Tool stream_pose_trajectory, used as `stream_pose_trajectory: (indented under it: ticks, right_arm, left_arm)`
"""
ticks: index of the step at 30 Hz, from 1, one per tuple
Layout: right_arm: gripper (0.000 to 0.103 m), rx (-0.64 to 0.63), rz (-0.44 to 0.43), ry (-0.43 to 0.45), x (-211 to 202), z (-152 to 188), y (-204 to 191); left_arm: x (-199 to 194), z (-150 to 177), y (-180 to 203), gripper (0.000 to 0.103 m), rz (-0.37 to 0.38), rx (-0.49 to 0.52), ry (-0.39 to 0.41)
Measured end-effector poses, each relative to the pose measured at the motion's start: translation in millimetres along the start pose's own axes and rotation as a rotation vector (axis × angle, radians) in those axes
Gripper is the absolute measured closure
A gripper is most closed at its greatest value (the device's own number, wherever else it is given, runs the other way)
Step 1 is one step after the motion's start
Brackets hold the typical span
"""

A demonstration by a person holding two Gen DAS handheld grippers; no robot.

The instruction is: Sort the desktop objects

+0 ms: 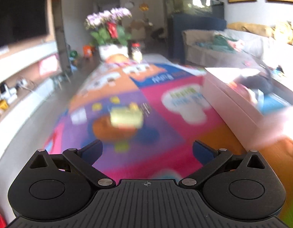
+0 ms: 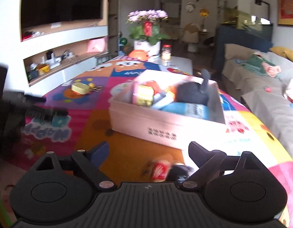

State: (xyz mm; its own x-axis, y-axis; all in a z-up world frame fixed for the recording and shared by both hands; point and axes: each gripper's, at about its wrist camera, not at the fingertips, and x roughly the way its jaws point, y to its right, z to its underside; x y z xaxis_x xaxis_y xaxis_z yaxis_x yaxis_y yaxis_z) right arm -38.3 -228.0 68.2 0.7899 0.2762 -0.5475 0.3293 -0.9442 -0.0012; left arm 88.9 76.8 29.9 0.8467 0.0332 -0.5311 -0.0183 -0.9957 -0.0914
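A colourful play mat covers the table. On it stands a white cardboard box holding several items, among them a yellow and pink carton and a dark cloth. My right gripper is open just in front of the box. A small red and black object, blurred, lies on the mat between its fingers, untouched. A pale yellow tin with keys beside it sits far left. The left wrist view is blurred: my left gripper is open and empty, the yellow tin ahead, the box to its right.
A potted plant with purple flowers, an orange pot and a jar stand at the table's far end. A sofa runs along the right, shelves along the left. A dark ribbed tool juts in from the left edge.
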Motion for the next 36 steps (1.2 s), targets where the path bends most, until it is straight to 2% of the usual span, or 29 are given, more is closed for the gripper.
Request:
stream_pose_trajectory:
  ticks: [3,6,7,11,13,15,18,22,25,28,31,34,35,36]
  right_arm:
    - [0.011,0.078,0.019,0.025,5.5,13.8,6.4]
    - [0.005,0.155,0.023,0.06,5.6,25.3,10.6]
    - [0.005,0.164,0.017,0.066,4.3,25.7,13.2]
    - [0.0,0.214,-0.018,0.072,3.8,28.5,22.3]
    - [0.0,0.238,-0.031,0.058,7.0,28.6,26.7]
    - [0.0,0.266,-0.04,0.059,7.8,29.1,30.3]
    - [0.0,0.302,-0.043,0.054,9.4,29.7,35.0]
    - [0.0,0.316,-0.039,0.048,10.9,30.4,36.0]
    - [0.0,0.303,-0.03,0.056,9.5,30.6,32.7]
    - [0.0,0.293,-0.015,0.063,8.7,30.4,30.5]
    - [0.0,0.294,0.0,0.068,8.0,30.4,30.2]
    - [0.0,0.302,0.009,0.07,8.1,30.3,31.4]
    - [0.0,0.305,0.011,0.069,8.5,30.3,31.8]
    - [0.0,0.309,0.014,0.068,9.0,30.1,32.3]
  left_arm:
    - [30.2,-14.5,-0.7,0.0,-0.102,0.012,0.018]
    - [60.6,-23.0,-2.5,0.001,-0.151,0.022,-0.03]
    - [67.7,-25.1,-4.5,0.004,-0.153,0.012,-0.045]
    - [79.8,-27.4,-4.8,0.034,-0.175,0.028,-0.088]
    - [80.8,-25.8,-3.7,0.043,-0.187,0.044,-0.104]
    - [74.9,-25.0,-2.4,0.043,-0.198,0.059,-0.099]
    - [44.4,-27.3,5.9,0.043,-0.167,0.114,-0.047]
    - [-18.1,-28.0,20.2,0.043,-0.108,0.217,0.054]
    - [-55.1,-22.8,25.7,0.043,-0.04,0.248,0.05]
    - [-79.0,-8.9,39.0,0.042,-0.019,0.351,0.051]
    - [-86.9,8.1,54.4,0.041,-0.003,0.431,0.018]
    - [-84.9,21.0,72.0,0.04,0.018,0.435,0.01]
    - [-86.2,23.2,77.9,0.035,0.06,0.418,0.012]
    - [-90.1,25.0,84.7,0.032,0.142,0.387,0.009]
